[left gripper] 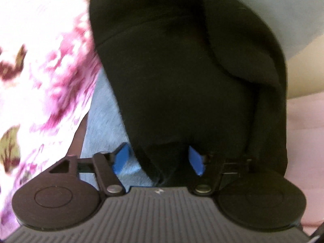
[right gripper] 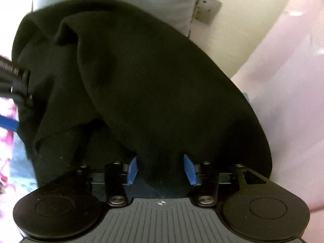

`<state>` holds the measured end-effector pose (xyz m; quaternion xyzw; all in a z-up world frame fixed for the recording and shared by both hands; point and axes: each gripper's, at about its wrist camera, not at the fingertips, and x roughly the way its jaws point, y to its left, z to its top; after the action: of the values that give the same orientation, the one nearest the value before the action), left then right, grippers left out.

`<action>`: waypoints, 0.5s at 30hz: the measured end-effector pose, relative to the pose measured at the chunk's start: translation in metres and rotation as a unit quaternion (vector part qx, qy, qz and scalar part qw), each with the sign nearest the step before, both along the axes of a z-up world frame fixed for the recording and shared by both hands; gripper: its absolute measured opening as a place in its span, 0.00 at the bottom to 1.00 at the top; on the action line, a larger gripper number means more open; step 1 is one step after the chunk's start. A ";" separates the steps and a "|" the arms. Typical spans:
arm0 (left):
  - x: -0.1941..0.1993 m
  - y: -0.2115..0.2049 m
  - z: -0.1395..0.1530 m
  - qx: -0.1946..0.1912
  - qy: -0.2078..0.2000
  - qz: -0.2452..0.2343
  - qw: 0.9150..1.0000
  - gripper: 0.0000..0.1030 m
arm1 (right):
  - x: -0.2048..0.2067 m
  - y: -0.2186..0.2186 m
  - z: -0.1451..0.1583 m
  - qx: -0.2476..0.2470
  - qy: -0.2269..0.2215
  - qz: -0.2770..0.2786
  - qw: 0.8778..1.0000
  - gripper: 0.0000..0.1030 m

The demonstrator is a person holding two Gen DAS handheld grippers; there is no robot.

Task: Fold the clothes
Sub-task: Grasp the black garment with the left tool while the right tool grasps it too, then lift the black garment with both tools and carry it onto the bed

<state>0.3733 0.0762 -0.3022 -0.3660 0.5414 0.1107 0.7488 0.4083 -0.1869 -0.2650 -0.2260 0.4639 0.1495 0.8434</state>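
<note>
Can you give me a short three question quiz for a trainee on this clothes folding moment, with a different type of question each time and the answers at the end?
1. True or false: the left gripper has a bunched fold of the black knit garment between its blue pads.
2. Multiple choice: in the right wrist view, what hangs over the right gripper? A) a white towel B) the black knit garment C) a striped sock
3. Fill in: the printed fabric beside the garment in the left wrist view is white with ____ blotches.

Key: 1 true; 2 B; 3 pink
</note>
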 end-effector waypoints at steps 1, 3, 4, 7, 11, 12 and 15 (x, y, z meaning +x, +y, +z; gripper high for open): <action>0.002 -0.002 0.003 0.007 -0.007 -0.013 1.000 0.43 | 0.002 -0.002 0.002 0.006 -0.001 -0.001 1.000 0.38; 0.002 0.000 0.009 0.008 -0.021 -0.018 1.000 0.29 | 0.003 -0.008 0.013 0.030 -0.009 -0.011 0.999 0.16; 0.001 0.003 0.012 0.001 -0.029 -0.012 0.999 0.10 | 0.004 -0.011 0.018 0.041 -0.013 -0.015 0.999 0.12; -0.004 0.014 0.028 -0.031 -0.064 0.007 0.997 0.06 | 0.004 -0.019 0.039 0.076 -0.030 -0.028 0.996 0.10; -0.008 0.014 0.054 -0.019 -0.097 -0.013 0.995 0.02 | -0.006 -0.028 0.090 0.116 -0.087 -0.039 0.989 0.06; -0.010 0.014 0.061 -0.019 -0.107 -0.015 0.994 0.02 | -0.007 -0.028 0.104 0.125 -0.102 -0.036 0.986 0.05; -0.018 0.014 0.082 -0.016 -0.139 -0.019 0.990 0.02 | -0.010 -0.021 0.141 0.151 -0.139 -0.021 0.979 0.05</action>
<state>0.3553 0.0902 -0.2197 -0.3794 0.4407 0.0362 0.8128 0.3987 -0.2081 -0.1239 -0.1052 0.3192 0.1674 0.9268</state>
